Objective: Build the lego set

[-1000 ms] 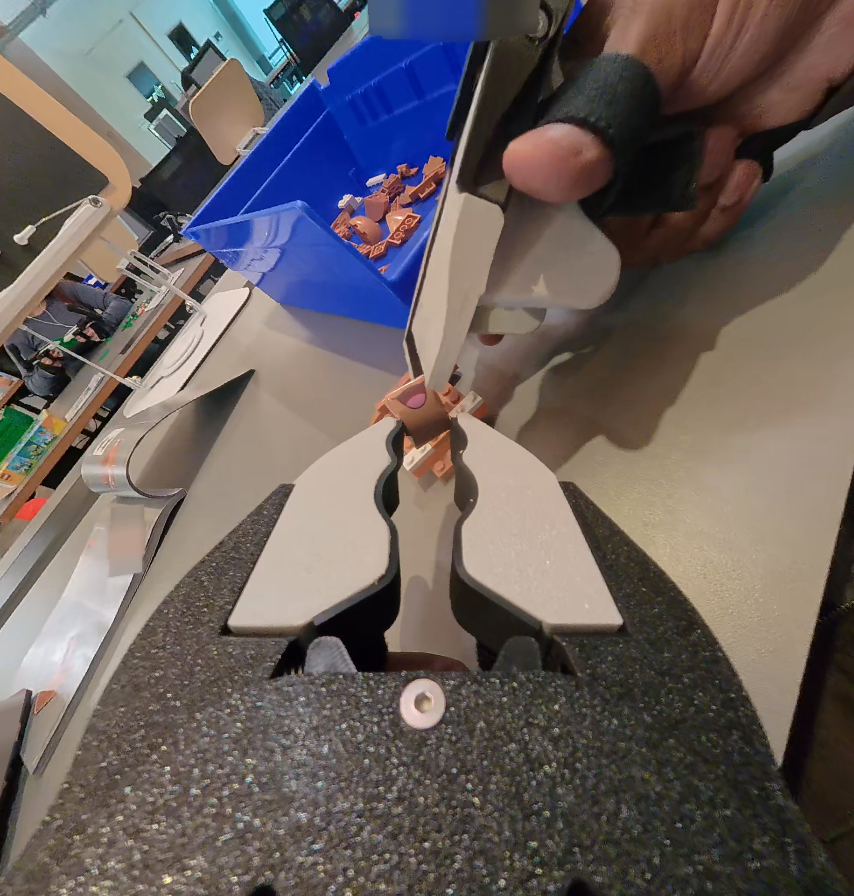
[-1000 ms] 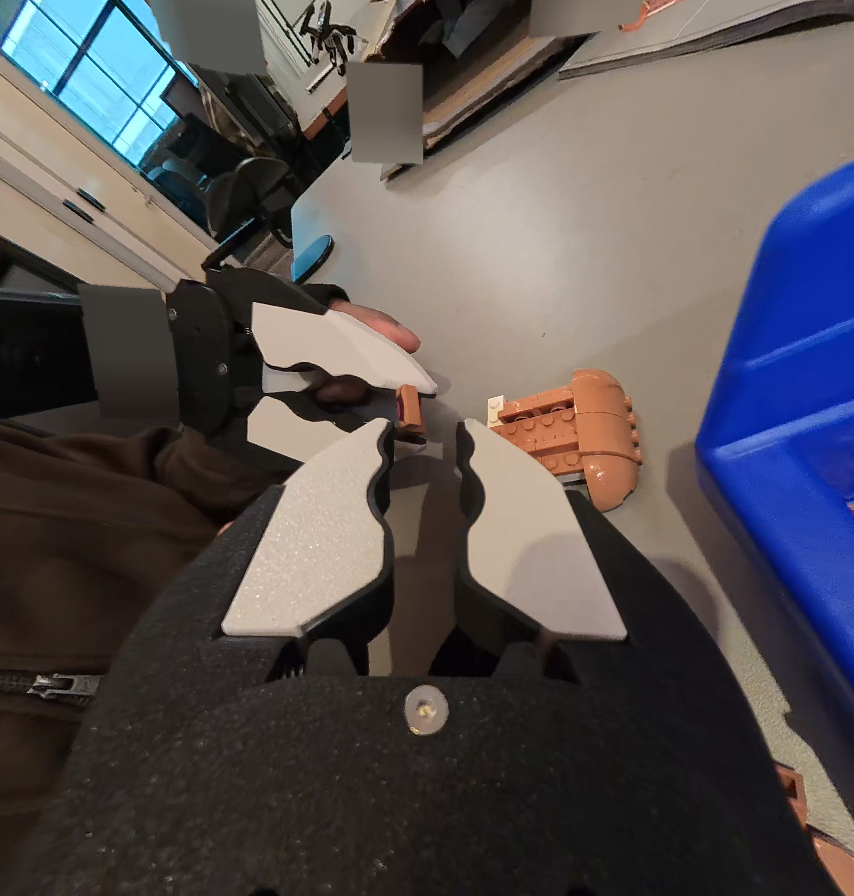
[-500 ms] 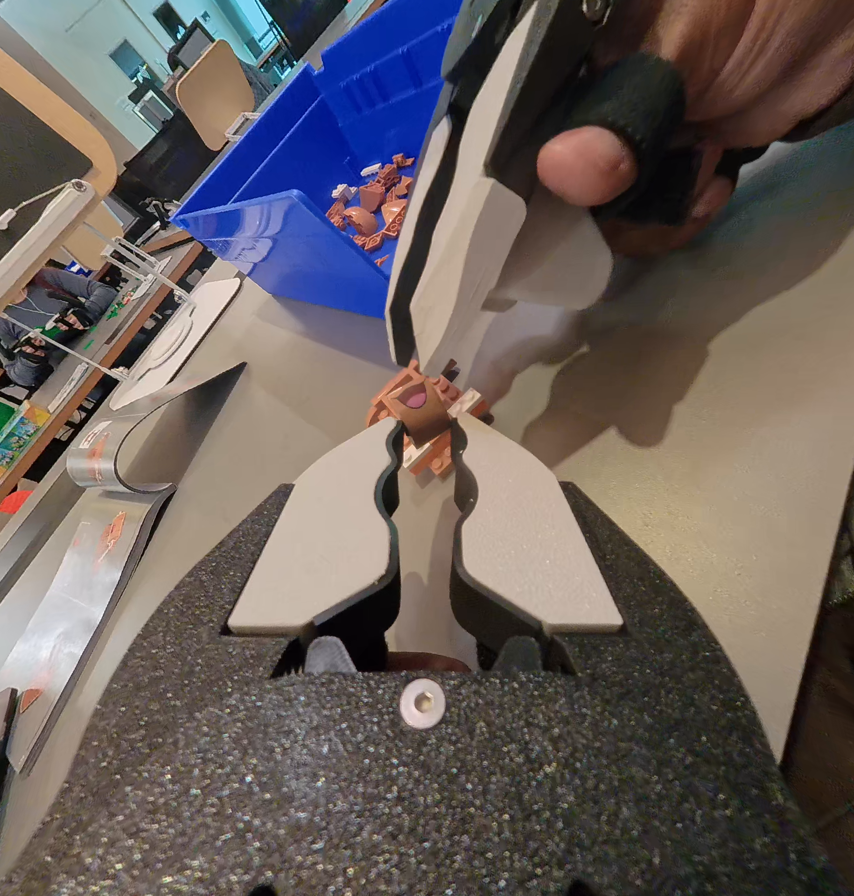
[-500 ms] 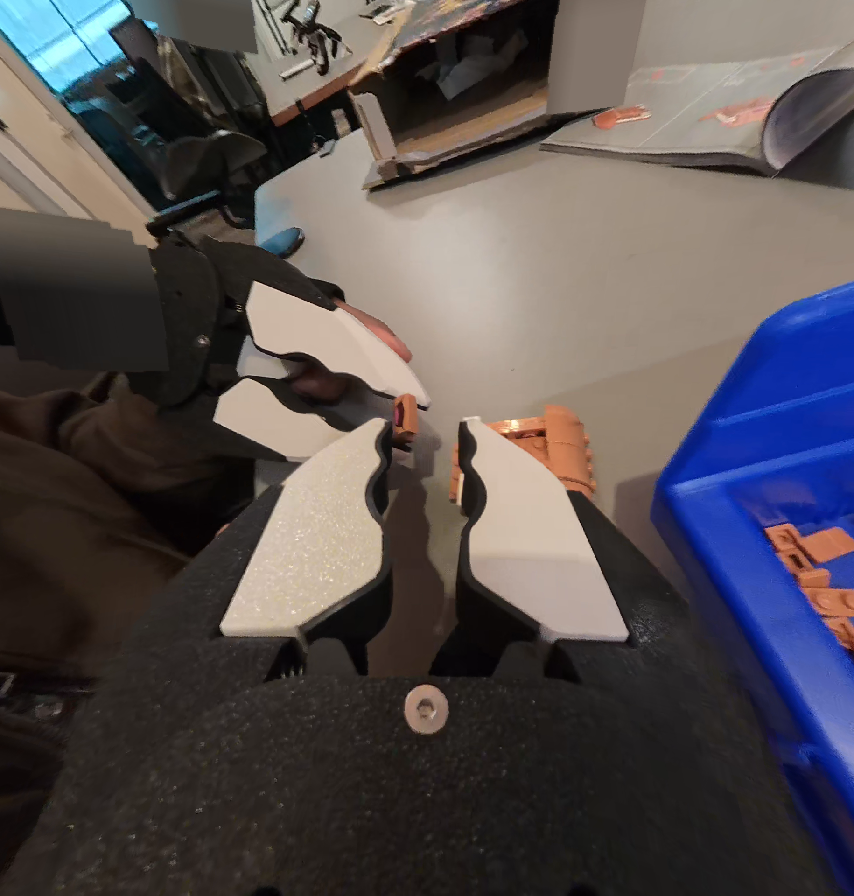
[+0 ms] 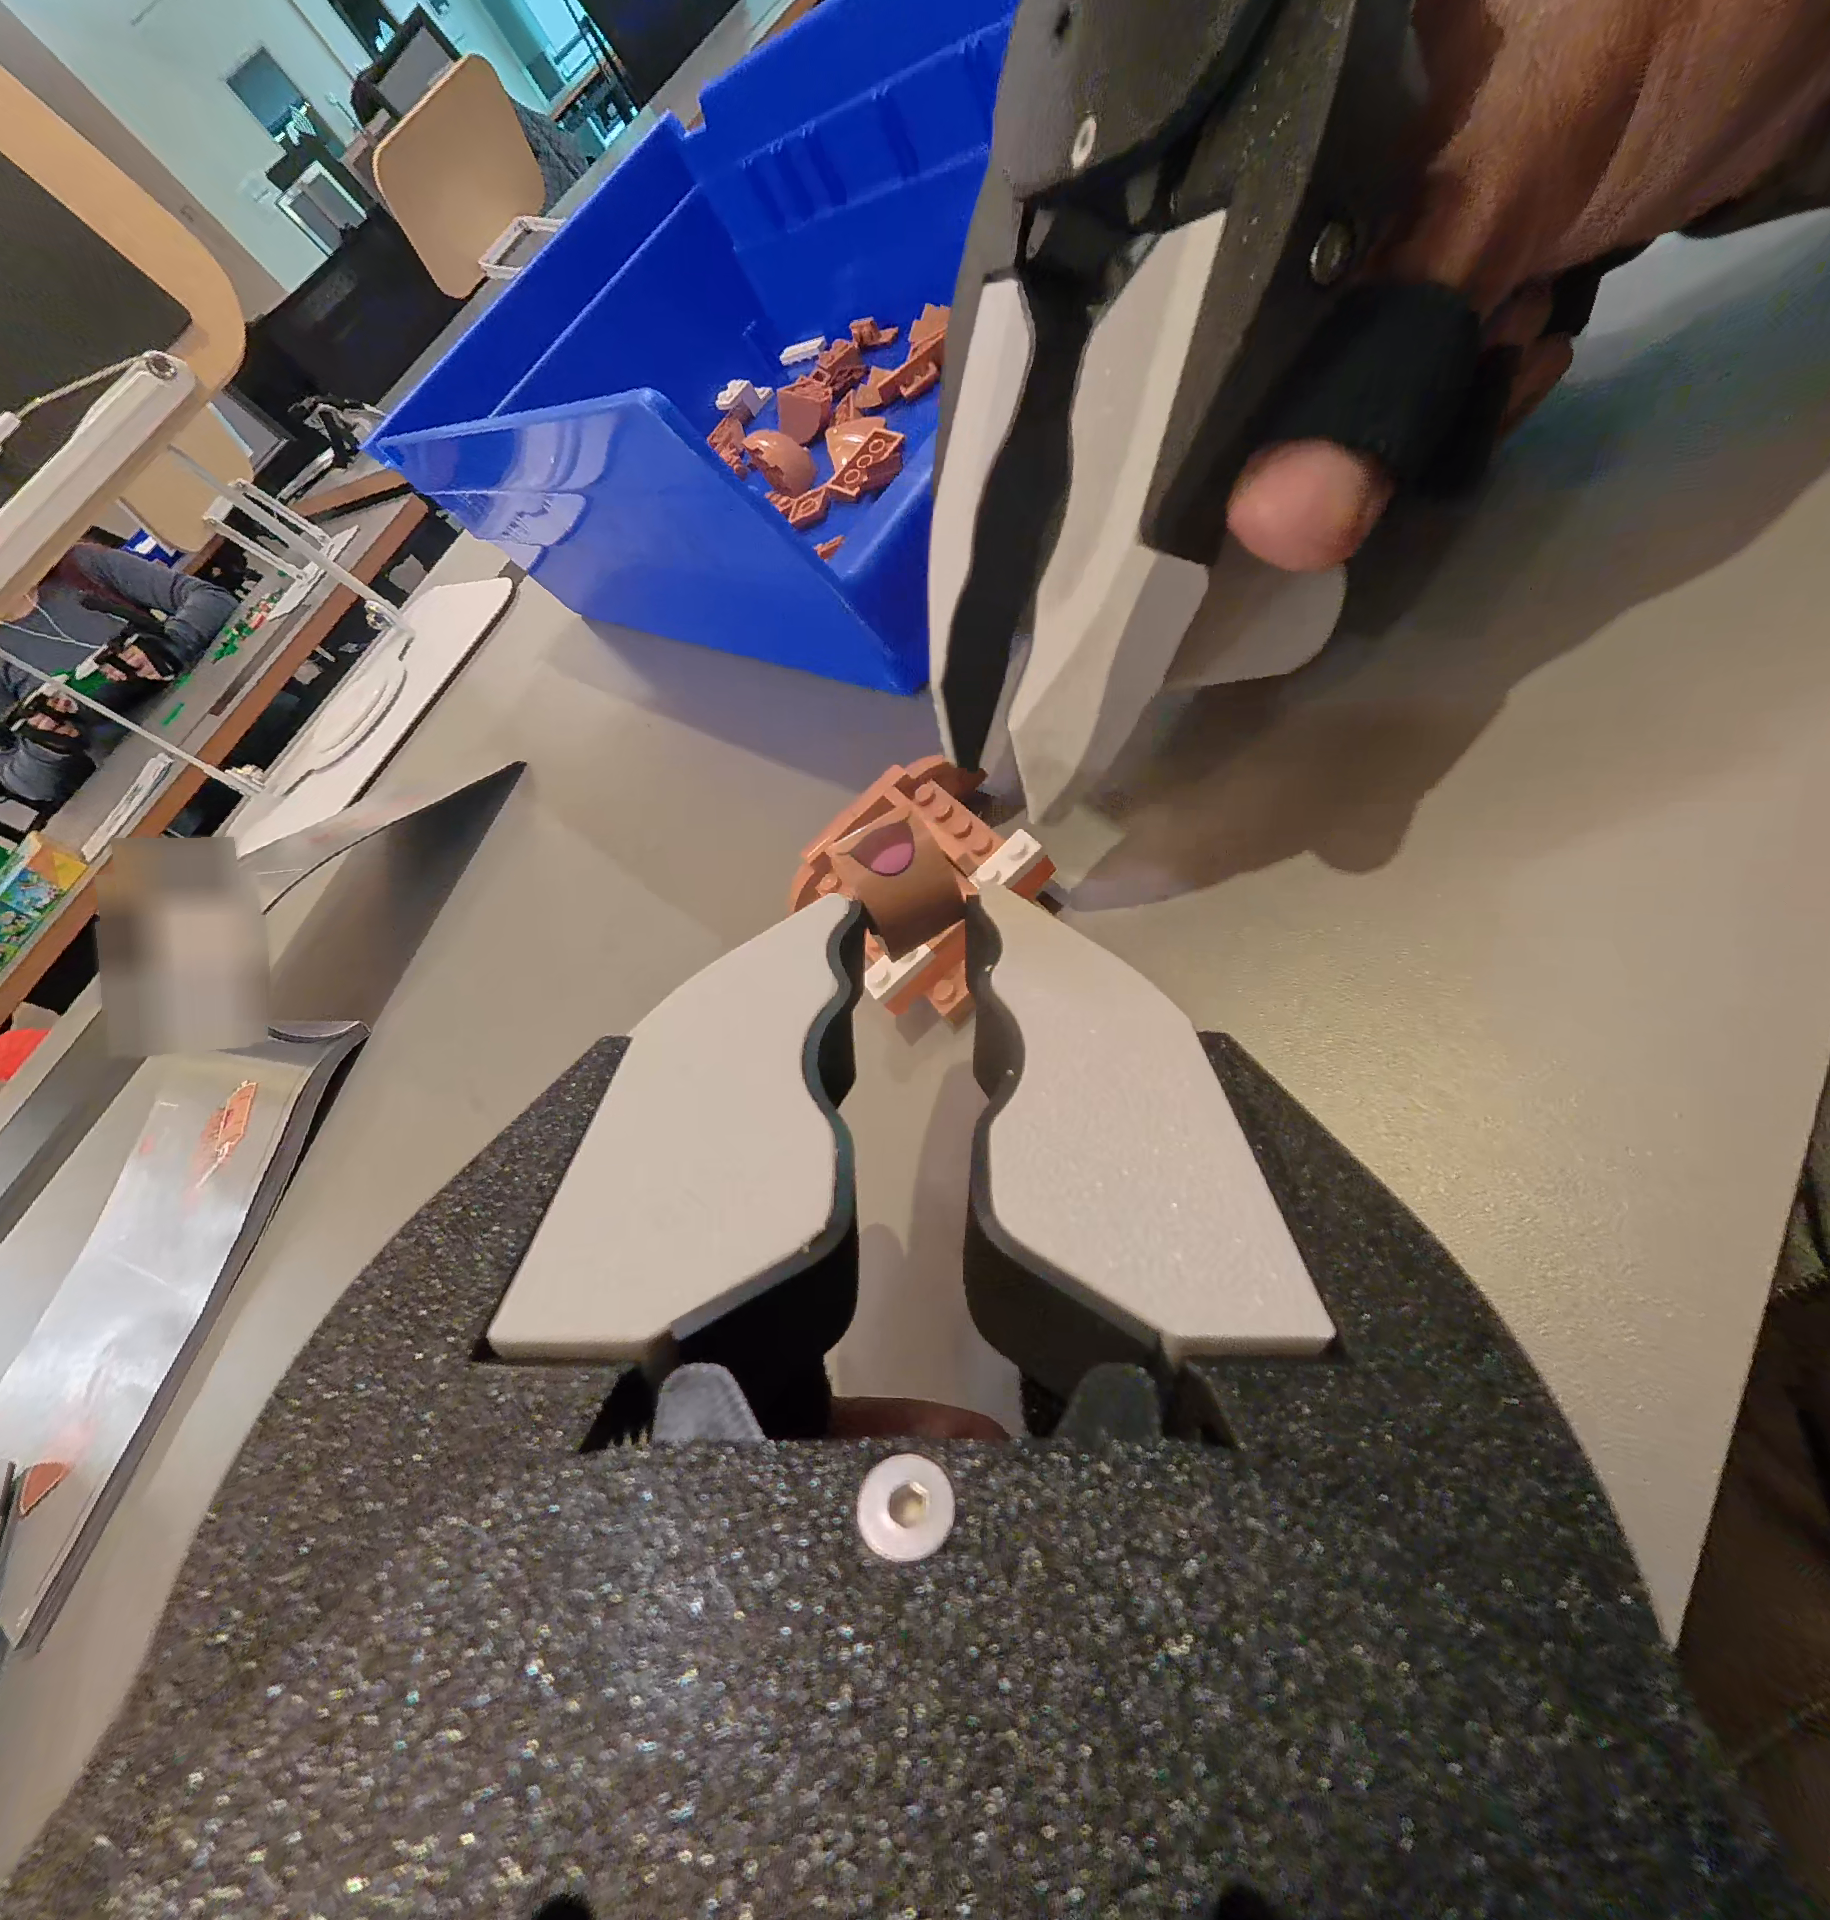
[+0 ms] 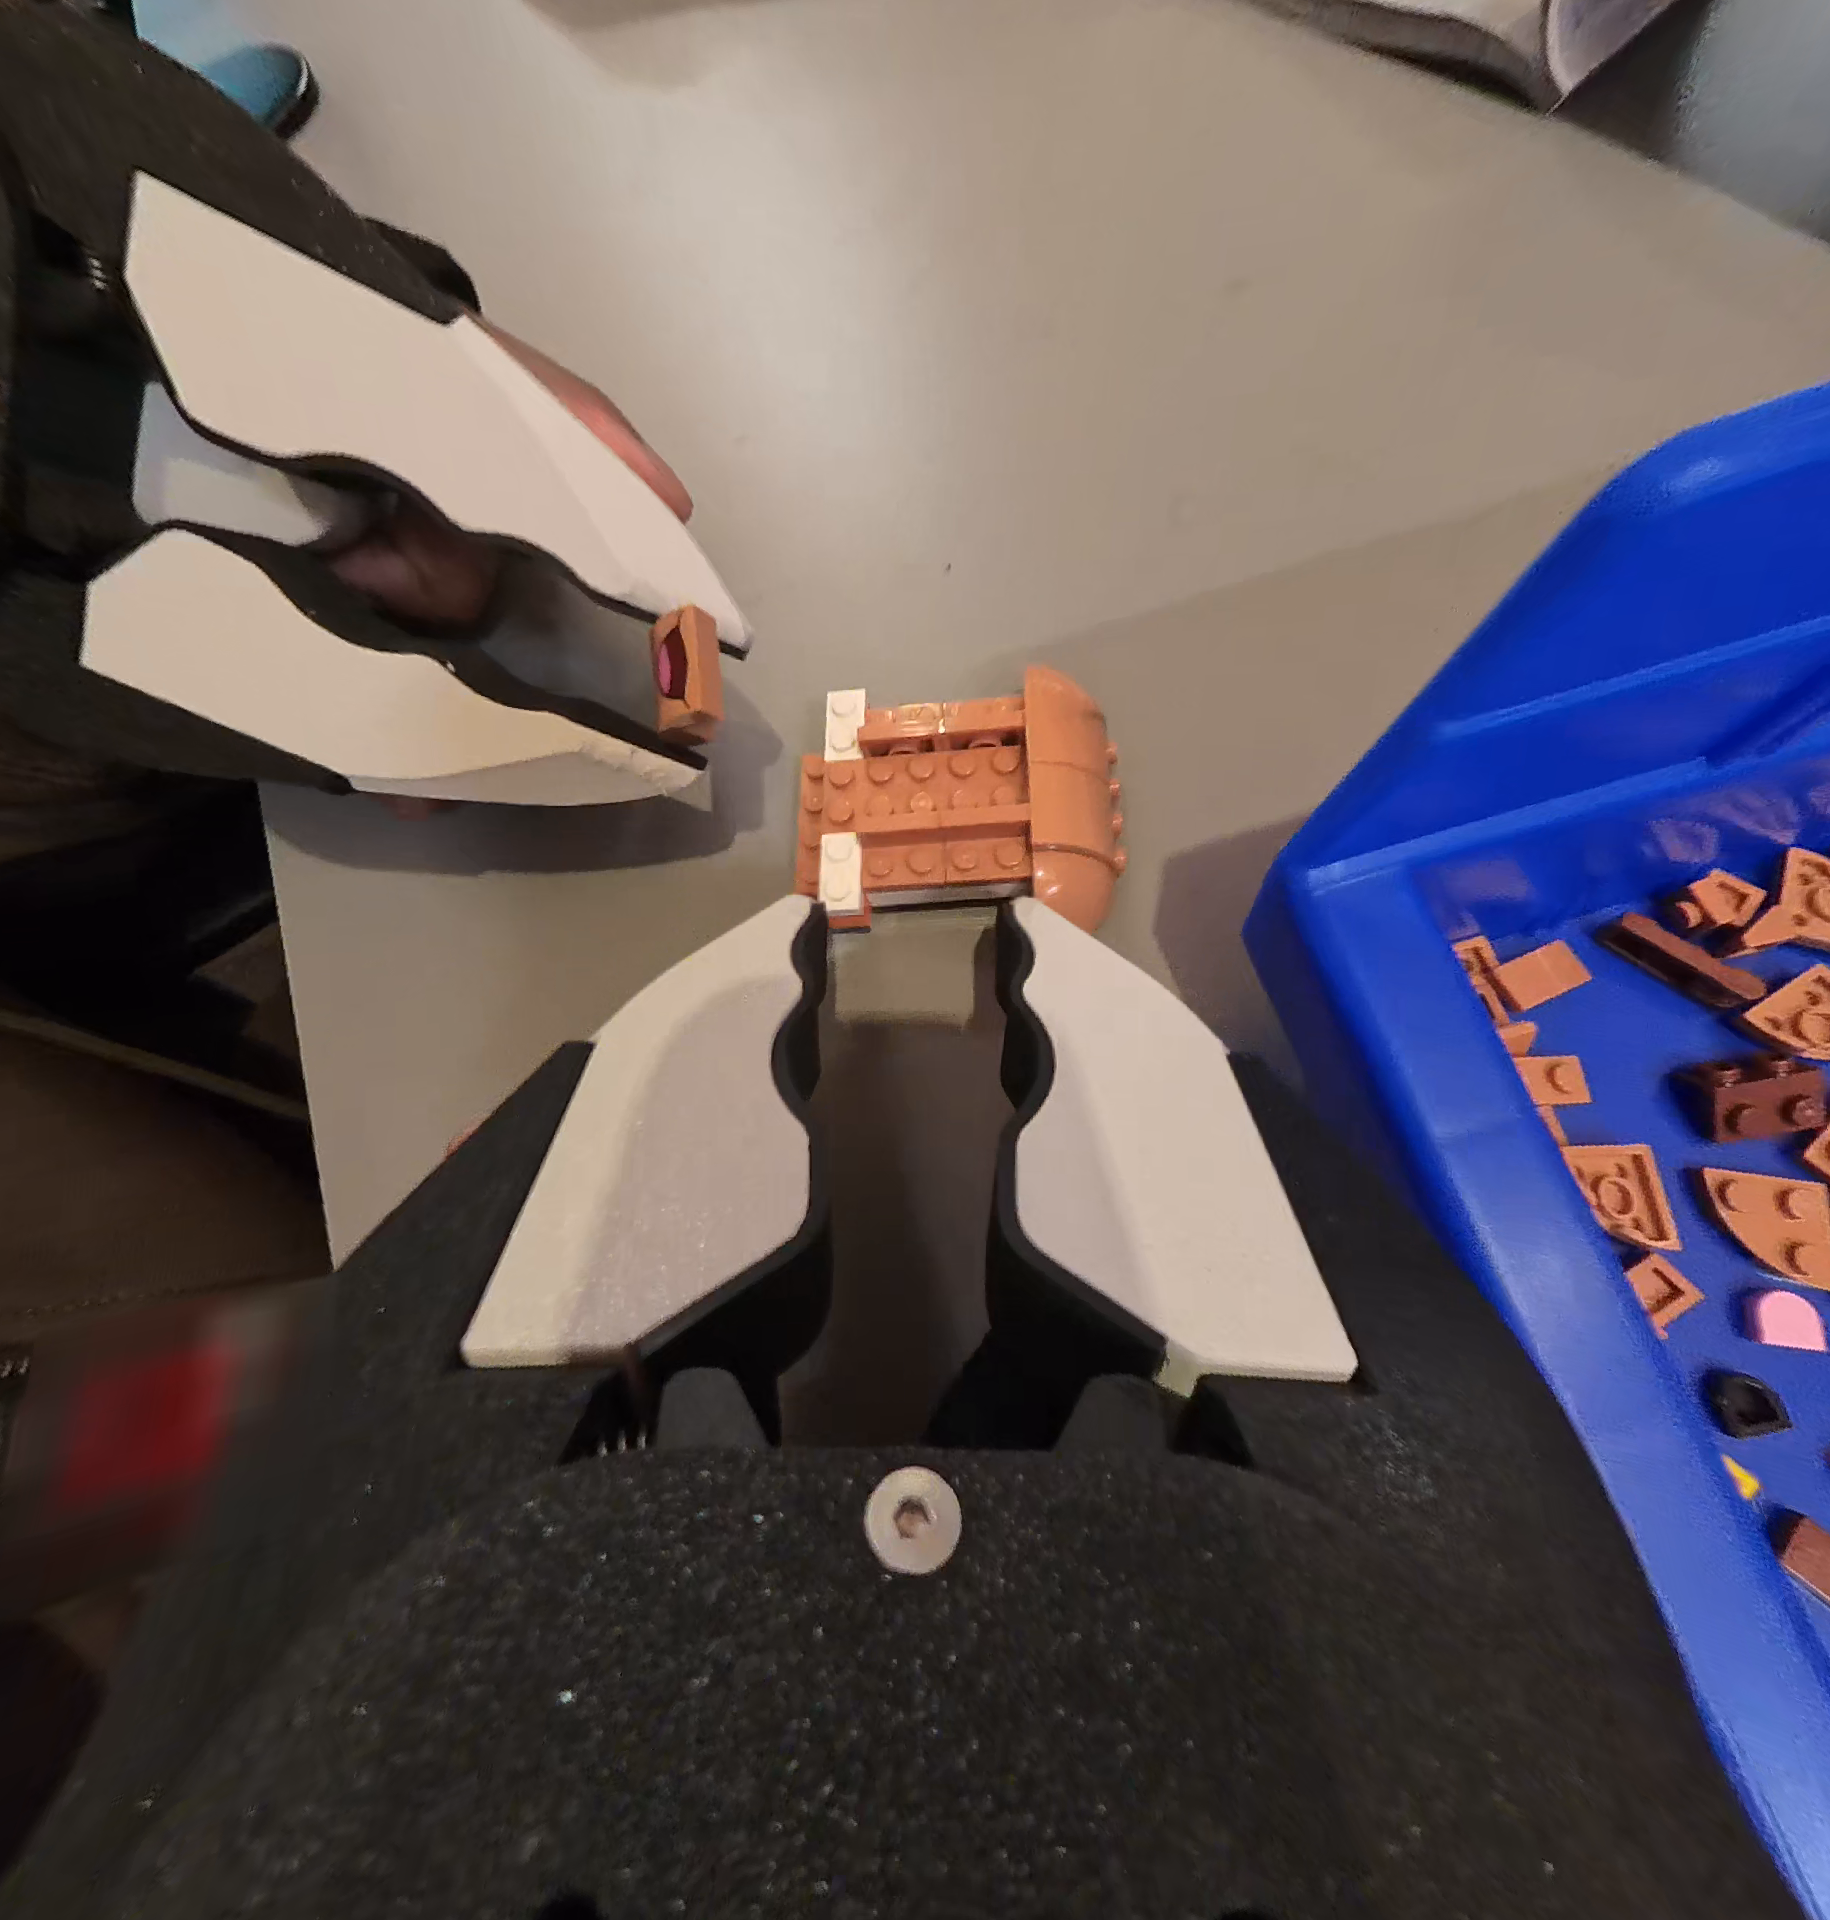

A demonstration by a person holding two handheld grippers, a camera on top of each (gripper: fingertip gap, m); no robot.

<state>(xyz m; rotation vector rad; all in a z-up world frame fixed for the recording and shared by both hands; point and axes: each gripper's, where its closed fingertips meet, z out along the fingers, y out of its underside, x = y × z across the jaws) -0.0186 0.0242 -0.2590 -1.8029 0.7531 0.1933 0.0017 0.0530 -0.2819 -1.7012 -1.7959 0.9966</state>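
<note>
1. Table (image 6: pixel 1150 312): grey work surface. It carries every item below, plus an open instruction booklet (image 5: pixel 111 1299) at the left edge of the left wrist view.
2. Blue bin (image 6: pixel 1493 790): stands just beside the build, on its right in the right wrist view. Many loose brown pieces (image 6: pixel 1721 1091) lie inside, with a few dark, pink and black ones. Judgement: a large share of the set is not yet fitted.
3. Right gripper (image 6: pixel 916 914): jaws apart, tips at the near edge of the assembly. Whether the tips touch it cannot be told. Nothing is clamped between them.
4. Left gripper (image 5: pixel 916 935): jaws closed on the small brown printed piece and held off the table.
5. Partial assembly (image 6: pixel 942 800): lies on the table between the bin and the left gripper. Stacked brown plates, two white pieces and a rounded end are already joined. Open studs remain on top.
6. Printed piece (image 6: pixel 687 675): brown with a pink mark, near the assembly but apart from it. Judgement: attachment of this piece is the step in hand, and is not yet done.
</note>
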